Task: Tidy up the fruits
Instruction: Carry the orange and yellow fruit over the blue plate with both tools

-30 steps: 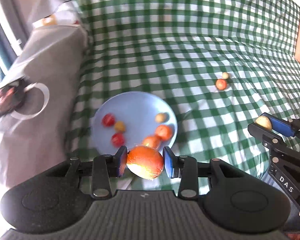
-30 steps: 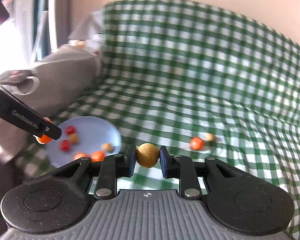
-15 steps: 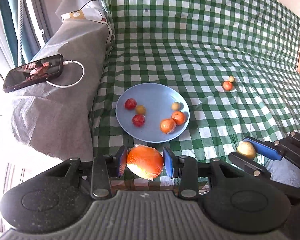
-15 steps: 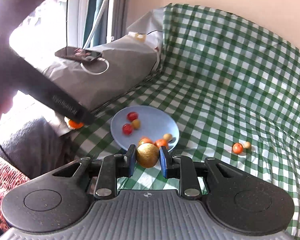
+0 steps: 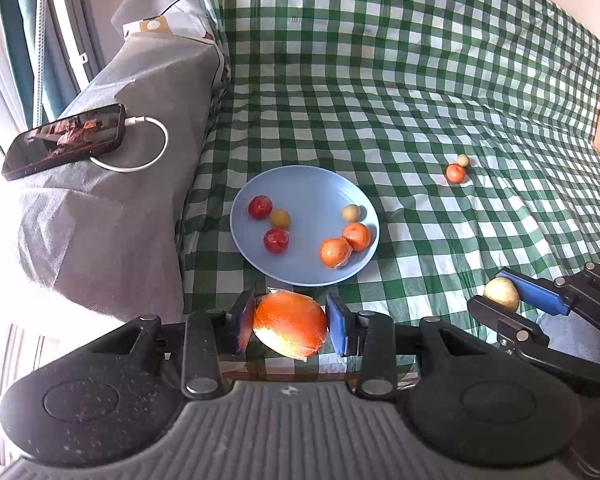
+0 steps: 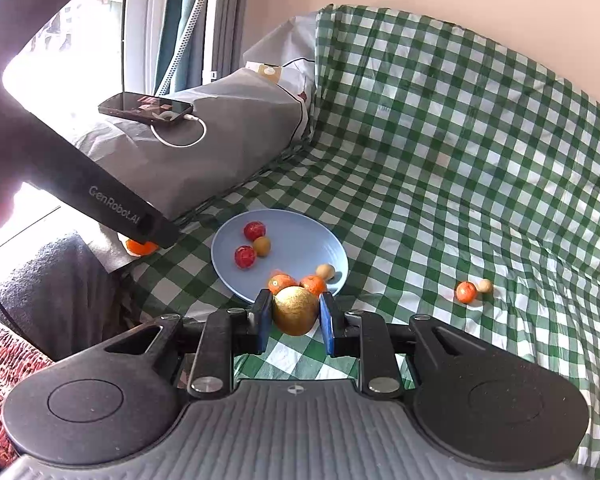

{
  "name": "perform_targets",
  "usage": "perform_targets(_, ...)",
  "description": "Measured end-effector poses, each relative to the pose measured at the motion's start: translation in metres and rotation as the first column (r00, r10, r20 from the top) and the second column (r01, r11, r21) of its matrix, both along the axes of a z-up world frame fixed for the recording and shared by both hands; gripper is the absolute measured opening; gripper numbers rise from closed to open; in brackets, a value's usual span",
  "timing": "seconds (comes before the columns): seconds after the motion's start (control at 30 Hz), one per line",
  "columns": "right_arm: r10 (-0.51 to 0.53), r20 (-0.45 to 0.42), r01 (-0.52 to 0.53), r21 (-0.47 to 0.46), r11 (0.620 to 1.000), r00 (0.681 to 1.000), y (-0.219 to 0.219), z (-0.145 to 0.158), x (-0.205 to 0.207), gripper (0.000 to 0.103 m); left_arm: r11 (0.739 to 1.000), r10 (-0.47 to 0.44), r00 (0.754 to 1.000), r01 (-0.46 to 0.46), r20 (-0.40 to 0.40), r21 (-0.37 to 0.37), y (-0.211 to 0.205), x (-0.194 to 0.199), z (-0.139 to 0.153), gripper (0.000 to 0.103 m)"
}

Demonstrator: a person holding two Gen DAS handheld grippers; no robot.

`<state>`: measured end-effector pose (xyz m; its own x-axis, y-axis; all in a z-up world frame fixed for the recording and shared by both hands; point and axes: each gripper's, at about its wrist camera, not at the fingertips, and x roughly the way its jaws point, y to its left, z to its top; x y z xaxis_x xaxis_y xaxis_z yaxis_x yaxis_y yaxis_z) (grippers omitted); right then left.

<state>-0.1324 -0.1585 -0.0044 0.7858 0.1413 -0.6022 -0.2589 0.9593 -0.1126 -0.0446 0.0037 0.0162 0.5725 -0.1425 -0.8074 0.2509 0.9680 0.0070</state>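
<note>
Change since earlier frame: both grippers had drawn back and risen, so the plate sat farther ahead in the left wrist view than a second before, and the phone had come into sight.
Left gripper: clenched on a large orange wrapped in clear film, blue pads pressed on both its flanks, held above the near edge of the cloth.
Right gripper: clamped on a round golden-brown fruit; from the left wrist view it showed at 3 o'clock, the fruit pale between its fingers.
Plate: pale blue, on the checked cloth just beyond the left gripper at 12 o'clock.
Plate contents: two red fruits at its 9 o'clock side with a small yellow-brown one touching between them; two small oranges touching each other at 4 o'clock, one film-wrapped; a small beige ball just behind them.
Loose fruit: a small orange and a beige ball touching, on the cloth at 1 o'clock, well apart from the plate.
Cloth: green-and-white check, rising up behind.
Grey cover: at 10 o'clock beside the cloth.
Phone: lying on the grey cover, white cable plugged in and looped beside it.
</note>
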Motion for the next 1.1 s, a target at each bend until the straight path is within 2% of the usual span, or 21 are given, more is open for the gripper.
perform_targets(0.6,-0.009,-0.041,0.009,-0.008,1.0,0.999,-0.002,-0.016,0.048,0.026,1.0,0.029,0.999,-0.03,-0.045,-0.005,0.0,0.055,-0.017,0.043)
perform_targets(1.1,0.023,-0.07,-0.022,0.021,1.0,0.997,0.0,-0.036,0.125,0.026,0.999,0.034,0.996,-0.035,-0.08,-0.011,-0.014,0.127,-0.046,0.043)
